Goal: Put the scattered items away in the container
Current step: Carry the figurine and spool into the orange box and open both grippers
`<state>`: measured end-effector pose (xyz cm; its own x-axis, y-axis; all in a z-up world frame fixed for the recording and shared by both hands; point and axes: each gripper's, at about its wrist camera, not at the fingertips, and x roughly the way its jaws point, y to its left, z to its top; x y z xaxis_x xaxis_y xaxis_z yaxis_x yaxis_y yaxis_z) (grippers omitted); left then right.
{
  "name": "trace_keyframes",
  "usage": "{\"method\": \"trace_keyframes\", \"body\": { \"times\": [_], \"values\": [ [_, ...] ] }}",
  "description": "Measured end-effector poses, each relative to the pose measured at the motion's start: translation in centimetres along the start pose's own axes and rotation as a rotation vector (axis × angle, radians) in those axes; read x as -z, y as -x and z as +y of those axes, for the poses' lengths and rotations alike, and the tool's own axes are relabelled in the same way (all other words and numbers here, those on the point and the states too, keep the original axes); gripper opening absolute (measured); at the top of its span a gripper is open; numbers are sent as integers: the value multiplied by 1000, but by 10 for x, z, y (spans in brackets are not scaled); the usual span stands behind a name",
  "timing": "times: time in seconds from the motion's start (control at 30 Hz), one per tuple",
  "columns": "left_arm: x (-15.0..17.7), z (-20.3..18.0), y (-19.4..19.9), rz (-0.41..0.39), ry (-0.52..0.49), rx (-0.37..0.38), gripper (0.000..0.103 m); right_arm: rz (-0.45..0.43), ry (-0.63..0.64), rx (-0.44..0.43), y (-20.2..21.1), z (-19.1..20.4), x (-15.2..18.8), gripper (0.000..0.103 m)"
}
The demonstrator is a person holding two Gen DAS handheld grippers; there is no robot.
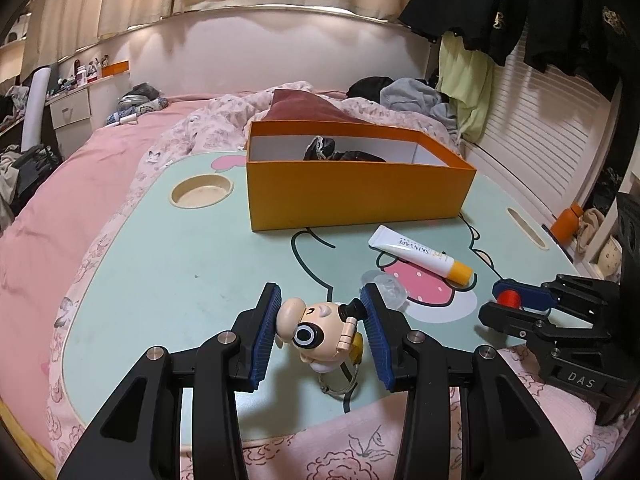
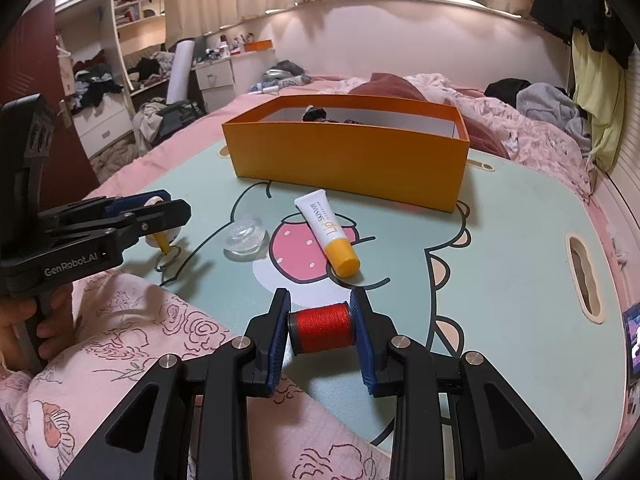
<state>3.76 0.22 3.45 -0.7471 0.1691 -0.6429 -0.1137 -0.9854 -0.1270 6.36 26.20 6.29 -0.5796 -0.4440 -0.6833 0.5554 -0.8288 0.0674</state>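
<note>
My left gripper [image 1: 320, 308] is shut on a cartoon figure keychain [image 1: 316, 332], its blue pads pressing the toy's head from both sides. The toy's metal ring [image 1: 338, 386] hangs down to the mint-green lap table [image 1: 168, 280]. My right gripper [image 2: 320, 304] is shut on a red thread spool [image 2: 322, 328] at the table's near edge. On the table lie a white lip tube with a yellow cap [image 2: 326, 232] and a clear plastic piece [image 2: 245, 240]. Behind them stands the open orange box [image 2: 344, 160] with something dark [image 1: 332, 152] inside.
The table rests on a bed with a pink floral quilt [image 2: 120, 340]. It has a round cup recess [image 1: 202, 192] and a slot [image 2: 584, 276]. A person's hand [image 2: 24, 320] holds the left gripper [image 2: 164, 204]. Clothes hang at the right [image 1: 560, 20].
</note>
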Motion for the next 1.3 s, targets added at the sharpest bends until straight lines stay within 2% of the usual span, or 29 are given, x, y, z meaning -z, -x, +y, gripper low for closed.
{"method": "trace_keyframes", "body": {
  "times": [0.17,0.3,0.57,0.7,0.8,0.9,1.03,1.2,1.23,1.3],
  "values": [
    [-16,3,0,-2,9,19,43,3,19,21,-1,2,-10,29],
    [-44,3,3,-25,-7,22,43,-20,32,31,2,3,-29,29],
    [-130,6,-10,-42,-26,16,43,-92,1,62,-3,-15,-105,29],
    [-161,11,-37,-20,9,23,43,-130,-55,60,-12,-32,-147,29],
    [-165,14,-62,-1,20,29,43,-116,-96,80,-30,-44,-169,29],
    [-158,11,-82,23,19,31,43,-80,-144,91,-51,-56,-173,29],
    [-154,12,-91,35,57,87,43,-24,-196,81,-73,-69,-158,29],
    [-163,2,-89,27,18,72,43,-25,-228,76,-74,-76,-161,30],
    [-165,1,-88,29,19,73,46,-34,-238,65,-72,-77,-163,31],
    [-167,2,-86,33,25,80,65,-44,-259,46,-69,-79,-166,48]
  ]
}}
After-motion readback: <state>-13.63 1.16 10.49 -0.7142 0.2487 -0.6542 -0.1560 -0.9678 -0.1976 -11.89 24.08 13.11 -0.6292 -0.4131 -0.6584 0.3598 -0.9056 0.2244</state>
